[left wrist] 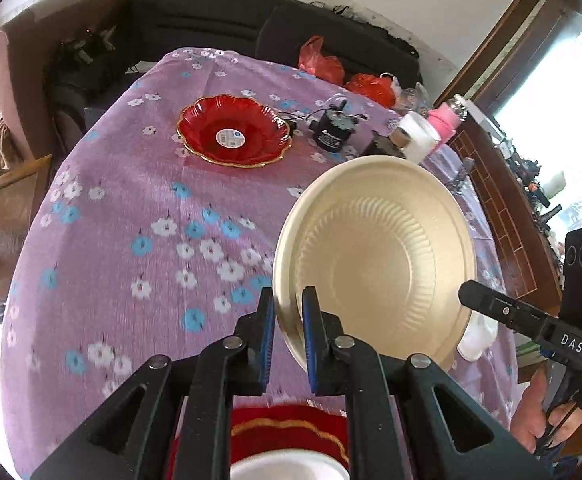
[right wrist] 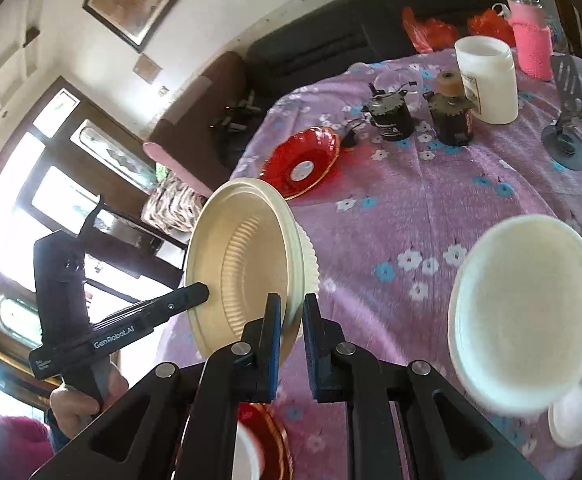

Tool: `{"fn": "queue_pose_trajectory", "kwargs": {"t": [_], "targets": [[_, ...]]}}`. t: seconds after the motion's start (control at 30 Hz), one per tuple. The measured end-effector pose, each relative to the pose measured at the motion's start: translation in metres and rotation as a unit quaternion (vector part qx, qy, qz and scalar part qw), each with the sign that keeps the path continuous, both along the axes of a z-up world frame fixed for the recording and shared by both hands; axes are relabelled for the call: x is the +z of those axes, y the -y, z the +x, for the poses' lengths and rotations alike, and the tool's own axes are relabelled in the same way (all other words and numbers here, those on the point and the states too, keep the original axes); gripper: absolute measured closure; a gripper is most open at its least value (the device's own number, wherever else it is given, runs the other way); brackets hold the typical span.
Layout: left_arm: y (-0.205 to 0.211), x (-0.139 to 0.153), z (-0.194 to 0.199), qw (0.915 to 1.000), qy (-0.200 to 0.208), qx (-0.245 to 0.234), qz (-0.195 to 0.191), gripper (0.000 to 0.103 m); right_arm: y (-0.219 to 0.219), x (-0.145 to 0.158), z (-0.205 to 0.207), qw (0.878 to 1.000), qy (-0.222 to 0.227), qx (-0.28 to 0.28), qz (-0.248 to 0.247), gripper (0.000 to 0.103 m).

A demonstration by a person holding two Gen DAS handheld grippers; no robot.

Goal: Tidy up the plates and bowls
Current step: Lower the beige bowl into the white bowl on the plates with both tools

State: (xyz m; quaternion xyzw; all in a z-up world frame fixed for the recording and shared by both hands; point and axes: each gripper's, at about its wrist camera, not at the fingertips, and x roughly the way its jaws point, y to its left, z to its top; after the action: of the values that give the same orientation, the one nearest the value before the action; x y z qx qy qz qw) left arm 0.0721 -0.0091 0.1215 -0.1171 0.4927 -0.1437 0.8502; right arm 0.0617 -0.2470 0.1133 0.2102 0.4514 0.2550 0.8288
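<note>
A cream disposable bowl (left wrist: 375, 256) is held tilted above the table, gripped at opposite rims. My left gripper (left wrist: 289, 320) is shut on its near rim. My right gripper (right wrist: 291, 320) is shut on the other rim of the same bowl (right wrist: 247, 272). A red scalloped plate (left wrist: 233, 130) lies on the purple floral cloth at the far side; it also shows in the right wrist view (right wrist: 303, 162). A second red plate (left wrist: 291, 428) with a white bowl on it lies just below my left gripper. White foam bowls (right wrist: 527, 312) stand at the right.
Two small black motors (right wrist: 391, 120), a white jar (right wrist: 489, 80), a pink bottle (right wrist: 531, 36) and a phone stand (right wrist: 567, 136) crowd the far right of the table. Red bags (left wrist: 323, 64) lie at the back edge. A dark sofa stands behind.
</note>
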Motion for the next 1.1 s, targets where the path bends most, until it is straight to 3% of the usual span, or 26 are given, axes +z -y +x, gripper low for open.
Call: {"fn": "queue_pose_trajectory", "kwargs": {"t": [0.57,0.63,0.77,1.1], "targets": [[-0.028,0.018,-0.136,0.9985,0.053,-0.008,-0.007,0.087,-0.015,-0.014,-0.107,0.997,0.006,0.058,0.055,0.09],[-0.031,0.017,-0.149,0.9983,0.057,-0.009,-0.005,0.082,-0.02,-0.018,-0.115,0.996,0.002,0.067,0.06,0.09],[-0.036,0.008,-0.169,0.9982,0.059,-0.003,0.003,0.081,-0.028,-0.027,-0.126,0.995,-0.006,0.08,0.063,0.09],[-0.057,-0.02,-0.191,0.9988,0.034,0.011,-0.034,0.081,-0.04,-0.058,-0.136,0.992,-0.041,0.101,0.067,0.09]]}}
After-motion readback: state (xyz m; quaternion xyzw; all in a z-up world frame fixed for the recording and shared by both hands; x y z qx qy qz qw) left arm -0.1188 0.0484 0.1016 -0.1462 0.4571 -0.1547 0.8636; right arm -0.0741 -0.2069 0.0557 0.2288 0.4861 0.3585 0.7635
